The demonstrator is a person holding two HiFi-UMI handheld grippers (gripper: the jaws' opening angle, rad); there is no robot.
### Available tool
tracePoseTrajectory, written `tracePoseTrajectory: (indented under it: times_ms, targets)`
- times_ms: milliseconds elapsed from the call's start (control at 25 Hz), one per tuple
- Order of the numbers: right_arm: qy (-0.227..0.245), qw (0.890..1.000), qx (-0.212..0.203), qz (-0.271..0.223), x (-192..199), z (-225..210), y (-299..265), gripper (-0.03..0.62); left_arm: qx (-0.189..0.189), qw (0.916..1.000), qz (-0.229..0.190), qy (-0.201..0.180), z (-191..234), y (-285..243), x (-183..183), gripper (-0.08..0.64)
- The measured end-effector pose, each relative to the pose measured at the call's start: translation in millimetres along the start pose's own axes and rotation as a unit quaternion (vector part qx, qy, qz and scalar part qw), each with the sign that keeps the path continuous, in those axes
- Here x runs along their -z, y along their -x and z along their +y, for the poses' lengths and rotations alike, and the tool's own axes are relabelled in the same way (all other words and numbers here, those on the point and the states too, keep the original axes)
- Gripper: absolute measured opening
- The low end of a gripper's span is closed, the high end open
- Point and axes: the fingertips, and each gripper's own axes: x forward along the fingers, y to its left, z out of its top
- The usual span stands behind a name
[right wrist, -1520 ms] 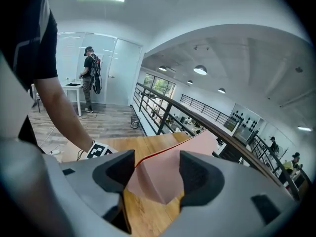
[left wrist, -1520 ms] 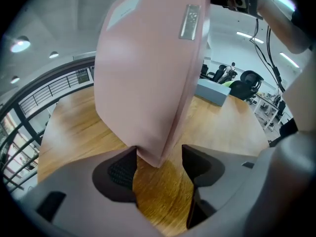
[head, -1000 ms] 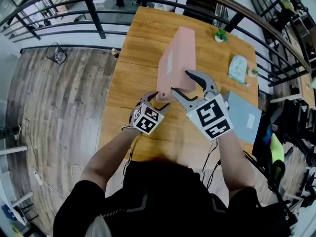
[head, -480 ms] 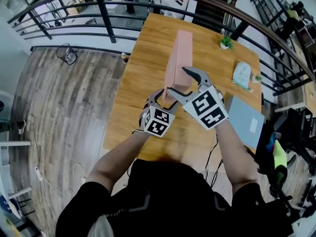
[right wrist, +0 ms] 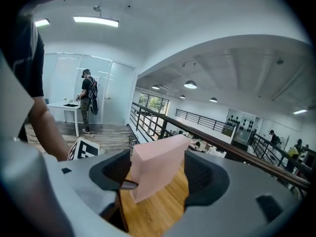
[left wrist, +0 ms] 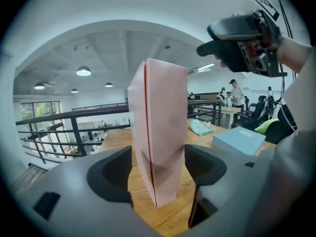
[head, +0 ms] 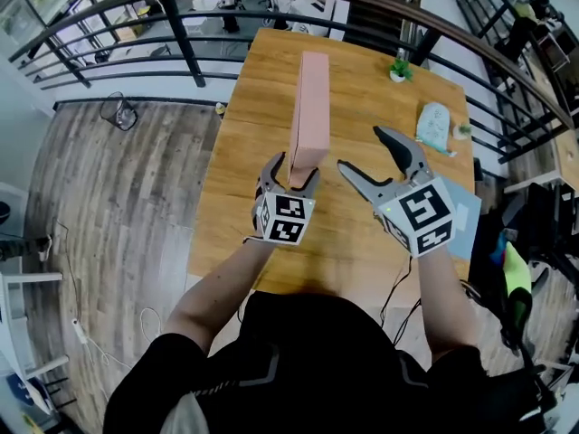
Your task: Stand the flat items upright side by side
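Note:
A flat pink box (head: 308, 116) stands upright on its long edge on the wooden table (head: 262, 80), running away from me. My left gripper (head: 288, 177) straddles its near end. In the left gripper view the pink box (left wrist: 158, 132) rises between the widening jaws, with slim gaps on both sides. My right gripper (head: 380, 161) hangs to the right of the box, its jaws opening with nothing between them. Its own view shows the pink box (right wrist: 158, 162) farther off, beyond the jaws. A flat blue box (head: 463, 213) lies at the table's right edge, partly hidden behind the right gripper.
A teal pouch (head: 434, 125) and a small potted plant (head: 398, 69) sit at the far right of the table. A black metal railing (head: 181, 34) curves round the far side. The left table edge drops to a wooden floor (head: 118, 179).
The pink box went from leaning with its broad face showing to standing edge-on. The right gripper let go of its near end and moved off right. The left jaws widened.

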Motion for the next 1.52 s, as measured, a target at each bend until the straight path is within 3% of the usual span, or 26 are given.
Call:
tracePoseTrajectory:
  times_ms: [160,440,720,1200,1520]
  targets:
    - [-0.011,0.999,0.028,0.011,26.7,-16.6,36.6,0.348,-0.005,1.0000,-0.002,-0.007,-12.6,-3.8,-6.1,0.342]
    - [-0.047,0.997,0.053,0.020,65.9,-34.9,75.1,0.348,-0.078,0.9969,0.014,-0.001,-7.0,-13.1,-10.2,0.345]
    - [-0.059,0.996,0.059,0.027,89.0,-43.9,94.3,0.348,-0.086,0.9952,0.036,0.028,-3.7,-26.0,-10.3,0.331]
    - [-0.066,0.995,0.062,0.035,92.4,-40.1,81.7,0.347,-0.086,0.9950,0.044,0.025,35.9,-23.3,-7.3,0.311]
    - [-0.068,0.995,0.070,0.032,80.4,-31.2,58.5,0.337,-0.108,0.9925,0.050,0.029,96.4,-10.0,-1.3,0.311]
